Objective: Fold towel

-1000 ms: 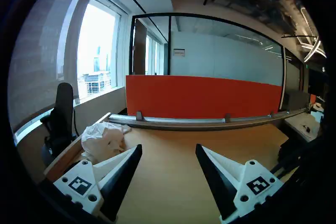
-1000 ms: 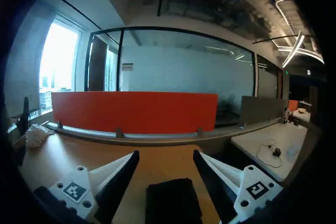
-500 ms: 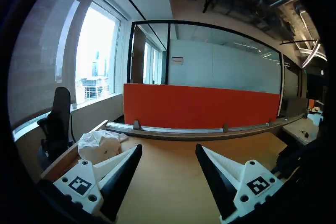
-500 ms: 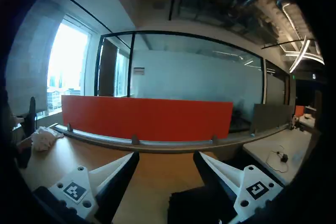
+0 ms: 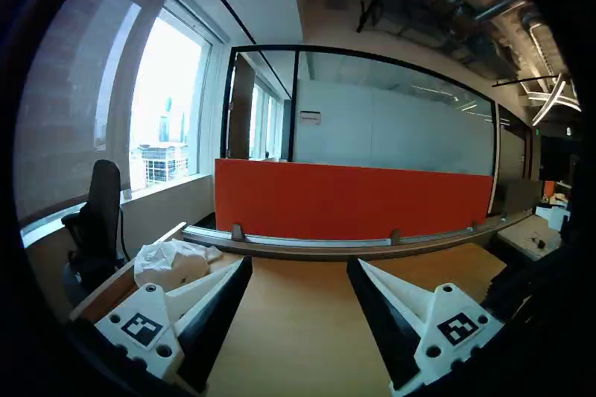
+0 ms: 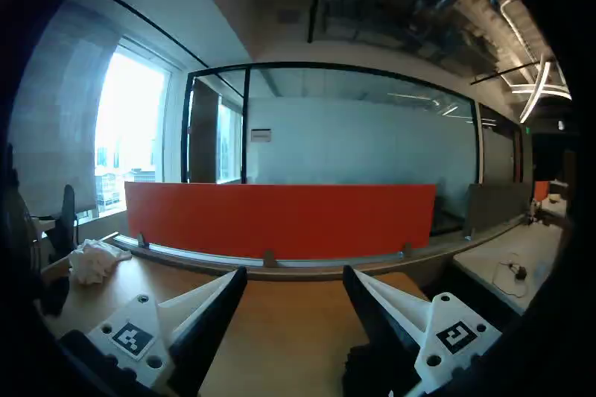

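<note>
At the far left stands a black office chair, and just right of it a white towel lies crumpled in a heap at the far left corner of the wooden counter; bunched as it is, no long axis or heading can be told. The left gripper hovers over bare counter, spread wide, holding nothing. An orange partition runs along the far edge. The right gripper is equally wide and empty-handed, the towel far to its left, a dark folded stack near its right finger.
</note>
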A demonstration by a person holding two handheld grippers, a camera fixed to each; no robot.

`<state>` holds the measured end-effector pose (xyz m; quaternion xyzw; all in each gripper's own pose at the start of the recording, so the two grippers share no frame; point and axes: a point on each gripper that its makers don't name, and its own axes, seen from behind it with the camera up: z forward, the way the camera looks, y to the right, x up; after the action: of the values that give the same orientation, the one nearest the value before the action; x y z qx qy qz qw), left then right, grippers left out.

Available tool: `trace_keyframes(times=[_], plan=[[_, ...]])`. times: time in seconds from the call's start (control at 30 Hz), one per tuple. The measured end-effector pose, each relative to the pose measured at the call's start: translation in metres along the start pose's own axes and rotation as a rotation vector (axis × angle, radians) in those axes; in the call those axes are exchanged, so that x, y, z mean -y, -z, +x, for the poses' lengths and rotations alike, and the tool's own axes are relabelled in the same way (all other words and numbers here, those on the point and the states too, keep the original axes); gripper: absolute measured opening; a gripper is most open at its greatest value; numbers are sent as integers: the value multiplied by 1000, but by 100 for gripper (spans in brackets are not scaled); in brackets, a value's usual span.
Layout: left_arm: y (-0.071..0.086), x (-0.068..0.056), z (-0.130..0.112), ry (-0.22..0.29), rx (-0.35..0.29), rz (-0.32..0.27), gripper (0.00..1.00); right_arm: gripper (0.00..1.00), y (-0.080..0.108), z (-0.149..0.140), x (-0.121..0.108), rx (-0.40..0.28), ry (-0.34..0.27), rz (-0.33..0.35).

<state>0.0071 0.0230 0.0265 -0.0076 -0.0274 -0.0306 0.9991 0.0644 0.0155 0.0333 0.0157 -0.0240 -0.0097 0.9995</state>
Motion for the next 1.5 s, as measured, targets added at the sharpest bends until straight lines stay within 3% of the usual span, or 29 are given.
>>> trace_keyframes(times=[0.27,0.73,1.17,1.5], plan=[[1,-4,1,-11,-8,-10,94,99,2,8,13,-16,-7,8],[1,2,-2,-63,-70,-9,94,99,9,16,40,-19,-66,30],[-1,11,-53,-63,-74,-6,94,99,15,11,65,-39,-40,35],[-4,13,-103,-78,-97,-1,94,99,14,-27,82,-19,-24,54]])
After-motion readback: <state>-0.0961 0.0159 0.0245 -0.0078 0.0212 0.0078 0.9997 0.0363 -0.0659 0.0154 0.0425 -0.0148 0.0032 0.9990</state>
